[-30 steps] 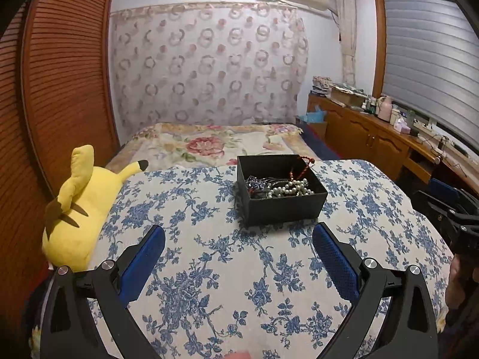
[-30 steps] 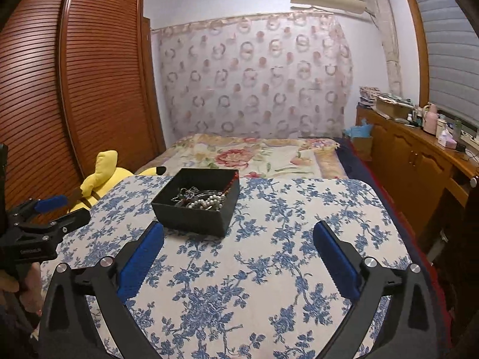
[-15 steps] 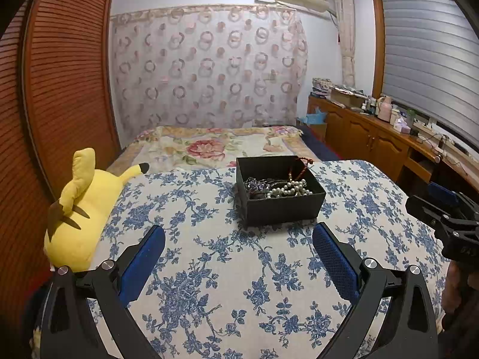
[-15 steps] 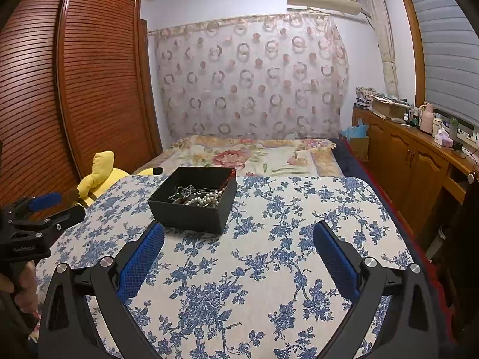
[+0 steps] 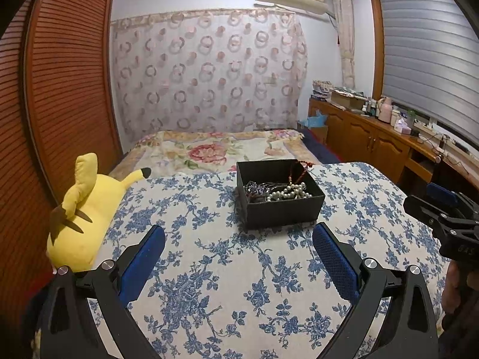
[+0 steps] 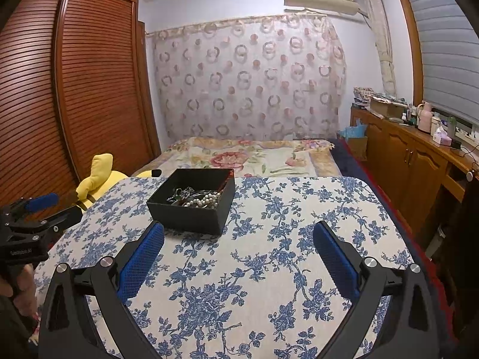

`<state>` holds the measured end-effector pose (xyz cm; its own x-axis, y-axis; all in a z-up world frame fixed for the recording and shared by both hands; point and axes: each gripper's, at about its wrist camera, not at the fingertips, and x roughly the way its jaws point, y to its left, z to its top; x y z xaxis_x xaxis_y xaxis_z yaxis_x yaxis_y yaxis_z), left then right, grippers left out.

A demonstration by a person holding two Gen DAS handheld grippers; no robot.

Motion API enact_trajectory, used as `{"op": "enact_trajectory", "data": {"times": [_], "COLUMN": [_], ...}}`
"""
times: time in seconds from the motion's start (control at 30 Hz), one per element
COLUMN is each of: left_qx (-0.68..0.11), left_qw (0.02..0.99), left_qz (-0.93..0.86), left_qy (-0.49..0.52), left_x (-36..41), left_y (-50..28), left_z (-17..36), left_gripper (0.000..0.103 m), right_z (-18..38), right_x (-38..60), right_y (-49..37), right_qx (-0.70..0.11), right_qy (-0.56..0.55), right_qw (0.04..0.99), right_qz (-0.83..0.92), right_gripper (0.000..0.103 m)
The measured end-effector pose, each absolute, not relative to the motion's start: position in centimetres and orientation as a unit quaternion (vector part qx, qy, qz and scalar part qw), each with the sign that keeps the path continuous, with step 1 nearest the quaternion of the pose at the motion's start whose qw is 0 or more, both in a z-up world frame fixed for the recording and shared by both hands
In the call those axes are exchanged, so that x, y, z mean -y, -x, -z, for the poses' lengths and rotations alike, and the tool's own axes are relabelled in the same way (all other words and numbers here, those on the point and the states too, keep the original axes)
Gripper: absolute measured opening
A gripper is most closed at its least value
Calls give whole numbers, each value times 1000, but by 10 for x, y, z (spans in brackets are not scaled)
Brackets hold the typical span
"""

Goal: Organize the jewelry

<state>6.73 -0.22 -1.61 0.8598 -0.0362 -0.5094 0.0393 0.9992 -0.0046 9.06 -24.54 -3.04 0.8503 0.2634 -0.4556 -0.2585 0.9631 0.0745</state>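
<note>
A black open box stands on the blue-flowered cloth. It holds a white pearl string, dark beads and a red bead strand hanging over its far rim. It also shows in the right wrist view, with the pearl string inside. My left gripper is open and empty, just short of the box. My right gripper is open and empty, with its left finger near the box's front wall. Each gripper shows at the edge of the other's view.
A yellow plush toy lies at the cloth's left edge. A bed with a floral cover lies beyond. Wooden cabinets with clutter line the right wall. A slatted wardrobe stands on the left.
Both grippers have drifted slightly; the box sits a little lower and nearer in both views. Both stay open and empty.
</note>
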Motion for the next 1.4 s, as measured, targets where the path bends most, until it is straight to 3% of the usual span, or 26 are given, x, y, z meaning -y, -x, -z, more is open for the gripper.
{"op": "enact_trajectory", "data": {"times": [1.4], "left_qx": [-255], "left_qw": [967], "left_qz": [24], "left_qy": [-3], "left_x": [6], "left_y": [-67], "left_z": [8], "left_gripper": [95], "right_z": [27], "right_x": [245], "right_y": [-89], "right_qx": [-234], "right_qy": [-5], "right_qw": [963], "right_qz": [-135], "right_gripper": [100]}}
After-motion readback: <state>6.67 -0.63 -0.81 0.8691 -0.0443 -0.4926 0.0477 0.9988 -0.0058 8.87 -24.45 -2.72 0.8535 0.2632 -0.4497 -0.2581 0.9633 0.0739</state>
